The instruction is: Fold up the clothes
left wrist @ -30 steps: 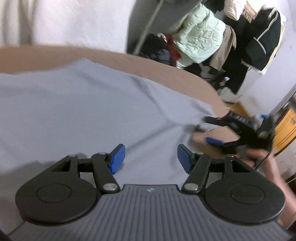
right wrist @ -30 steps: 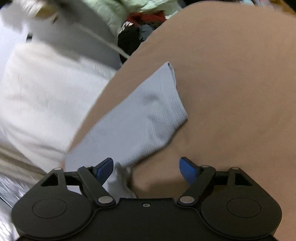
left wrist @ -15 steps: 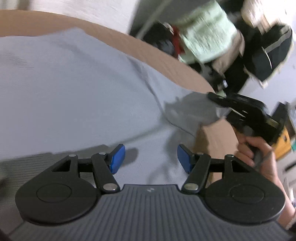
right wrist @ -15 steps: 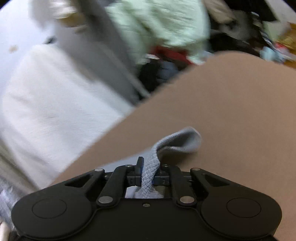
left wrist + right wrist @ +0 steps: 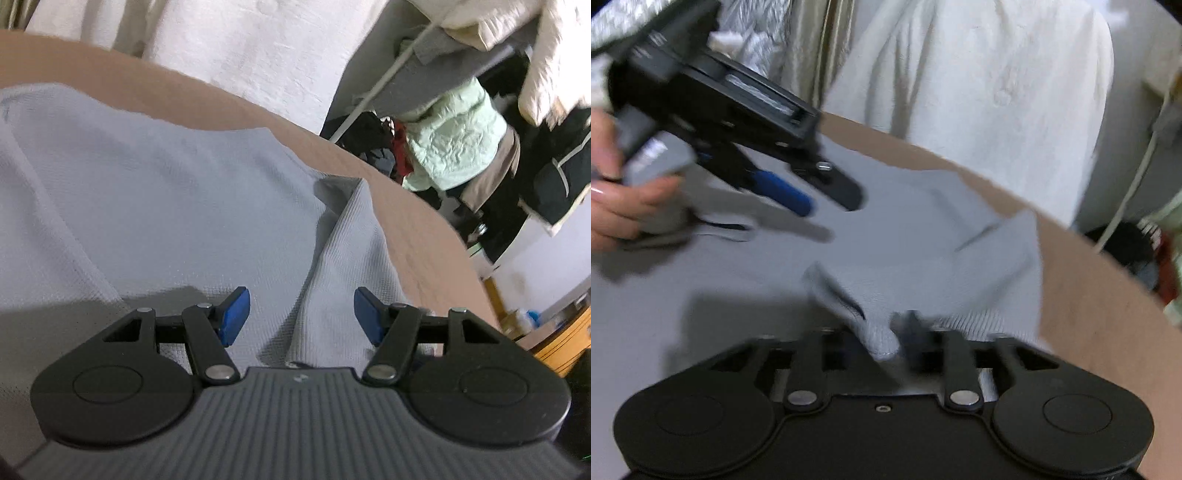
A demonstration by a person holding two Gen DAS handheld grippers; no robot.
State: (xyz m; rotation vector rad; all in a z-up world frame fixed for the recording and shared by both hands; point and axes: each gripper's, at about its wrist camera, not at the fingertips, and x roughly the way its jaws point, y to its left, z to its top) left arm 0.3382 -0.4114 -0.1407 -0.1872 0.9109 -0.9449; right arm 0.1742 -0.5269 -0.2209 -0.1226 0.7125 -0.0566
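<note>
A light grey knit garment [image 5: 155,192] lies spread on a tan surface [image 5: 417,236]. One sleeve [image 5: 351,258] is folded over onto the body. My left gripper [image 5: 301,314] is open and empty, hovering just above the sleeve. My right gripper [image 5: 890,341] is shut on the sleeve end [image 5: 875,332], holding it over the garment's body [image 5: 738,273]. The left gripper [image 5: 809,192] also shows in the right wrist view, open, above the garment at upper left.
A white curtain [image 5: 258,55] hangs behind the surface. A rack with a pale green jacket [image 5: 454,147] and dark clothes [image 5: 554,177] stands at the right. The surface's curved edge [image 5: 1108,266] runs close past the sleeve.
My right gripper, shut on the sleeve, has carried it from the tan surface in over the garment's body. My left gripper has stayed open and shifted above the folded sleeve.
</note>
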